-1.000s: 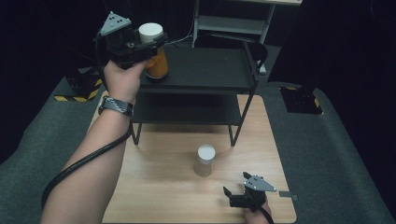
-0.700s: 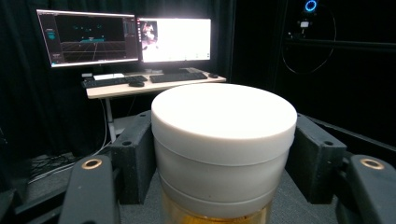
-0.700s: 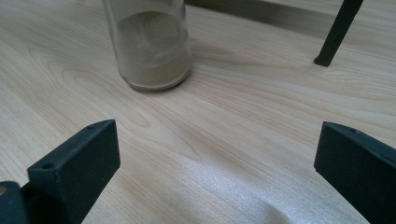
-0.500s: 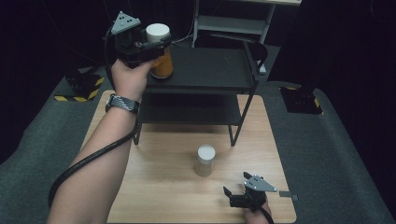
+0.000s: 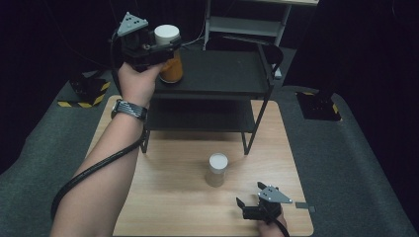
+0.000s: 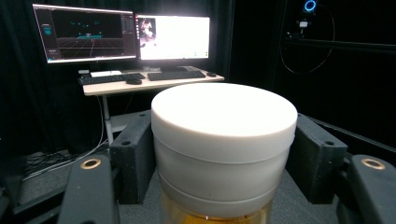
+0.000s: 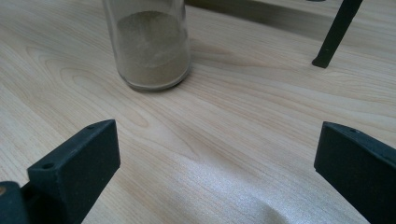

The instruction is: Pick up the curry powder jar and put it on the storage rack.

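A jar (image 5: 174, 70) with orange contents and a white lid is at the left end of the black rack's top shelf (image 5: 222, 74). My left gripper (image 5: 166, 48) is shut on it just under the lid. In the left gripper view the jar (image 6: 224, 121) stands between both black pads (image 6: 135, 158), which press on its sides. Whether its base rests on the shelf I cannot tell. My right gripper (image 5: 249, 195) lies on the wooden table (image 5: 168, 207) at the front right, open with nothing between its fingers. It points at a jar of brownish powder (image 5: 217, 170) (image 7: 152, 51) standing on the table.
The rack has a lower shelf (image 5: 197, 116) and thin black legs (image 7: 336, 32) standing on the table. Behind it is a grey metal shelf unit (image 5: 247, 24). A desk with monitors (image 6: 126, 37) is beyond the table. Dark grey padding (image 5: 346, 163) surrounds the table.
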`<control>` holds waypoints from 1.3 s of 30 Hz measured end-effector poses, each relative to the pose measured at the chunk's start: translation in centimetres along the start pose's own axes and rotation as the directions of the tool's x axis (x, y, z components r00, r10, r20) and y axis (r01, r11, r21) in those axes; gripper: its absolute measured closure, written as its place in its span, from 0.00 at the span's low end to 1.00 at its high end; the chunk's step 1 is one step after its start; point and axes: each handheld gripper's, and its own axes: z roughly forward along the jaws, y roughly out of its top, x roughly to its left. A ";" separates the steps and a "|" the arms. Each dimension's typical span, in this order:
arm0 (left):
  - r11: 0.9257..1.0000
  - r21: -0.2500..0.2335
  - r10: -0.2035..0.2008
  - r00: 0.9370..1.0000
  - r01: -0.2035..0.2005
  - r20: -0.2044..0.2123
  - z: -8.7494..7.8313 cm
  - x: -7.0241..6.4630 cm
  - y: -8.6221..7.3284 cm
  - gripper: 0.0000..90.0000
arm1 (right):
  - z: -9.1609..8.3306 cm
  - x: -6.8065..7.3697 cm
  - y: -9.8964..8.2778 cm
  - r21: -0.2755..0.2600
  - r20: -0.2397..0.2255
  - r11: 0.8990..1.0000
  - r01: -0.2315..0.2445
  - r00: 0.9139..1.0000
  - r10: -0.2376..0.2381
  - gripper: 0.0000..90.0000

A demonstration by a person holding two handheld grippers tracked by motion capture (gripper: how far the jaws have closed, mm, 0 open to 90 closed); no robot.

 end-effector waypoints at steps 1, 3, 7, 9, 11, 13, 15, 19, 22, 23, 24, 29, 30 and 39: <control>1.000 0.001 0.001 1.000 -0.001 0.000 0.0 0.0 0.0 0.37 | 0.0 0.0 0.0 0.000 0.000 1.000 -0.001 1.000 0.001 0.00; 1.000 0.000 0.002 1.000 -0.002 -0.001 0.0 0.0 0.0 0.37 | 0.0 0.0 0.0 -0.002 0.000 1.000 -0.001 1.000 0.001 0.00; 1.000 0.012 -0.008 1.000 0.008 0.007 0.1 0.2 0.0 0.32 | 0.0 0.0 0.0 0.000 -0.001 1.000 -0.001 1.000 0.001 0.00; 1.000 0.010 -0.005 1.000 0.005 0.003 0.1 0.2 -0.2 0.28 | 0.0 0.0 0.0 -0.001 -0.001 1.000 -0.001 1.000 0.001 0.00; 1.000 0.004 -0.004 1.000 0.004 0.003 0.0 0.2 -0.4 0.25 | 0.0 -0.1 0.0 -0.002 -0.002 1.000 -0.003 1.000 0.002 0.00; 1.000 -0.005 -0.020 1.000 0.020 0.003 -0.4 0.3 -0.6 0.17 | 0.0 -0.1 -0.1 -0.003 -0.003 1.000 -0.005 1.000 0.005 0.00; 1.000 -0.005 -0.024 1.000 0.024 0.004 -0.4 0.3 -0.7 0.12 | 0.0 -0.1 0.0 -0.002 -0.003 1.000 -0.004 1.000 0.004 0.00; 1.000 -0.013 -0.025 1.000 0.025 0.005 -1.2 0.3 -0.8 0.01 | 0.0 0.0 0.0 -0.001 -0.001 1.000 -0.001 1.000 0.001 0.00; 0.999 -0.033 -0.011 1.000 0.012 0.025 -2.0 0.5 -1.0 0.00 | 0.0 0.0 0.0 -0.001 0.000 1.000 -0.001 1.000 0.001 0.00; 0.999 -0.034 -0.009 1.000 0.010 0.027 -2.2 0.4 -0.9 0.00 | 0.0 0.0 0.0 0.000 0.001 1.000 0.000 1.000 0.000 0.00; 0.999 -0.032 -0.005 1.000 0.006 0.026 -2.4 0.4 -0.9 0.00 | 0.0 0.0 0.0 0.001 0.001 1.000 0.001 1.000 -0.001 0.00; 1.000 -0.023 0.017 1.000 -0.017 0.016 -3.3 -0.3 -1.2 0.00 | 0.0 0.0 0.0 0.000 0.001 1.000 -0.001 1.000 0.001 0.00; 1.000 -0.022 0.018 1.000 -0.017 0.020 -3.6 -0.3 -1.4 0.00 | 0.0 0.0 0.0 0.001 0.000 1.000 -0.001 1.000 0.001 0.00; 1.000 -0.018 0.023 0.999 -0.022 0.036 -5.2 -0.3 -3.1 0.00 | 0.0 0.0 0.1 0.006 0.000 1.000 0.005 1.000 -0.005 0.00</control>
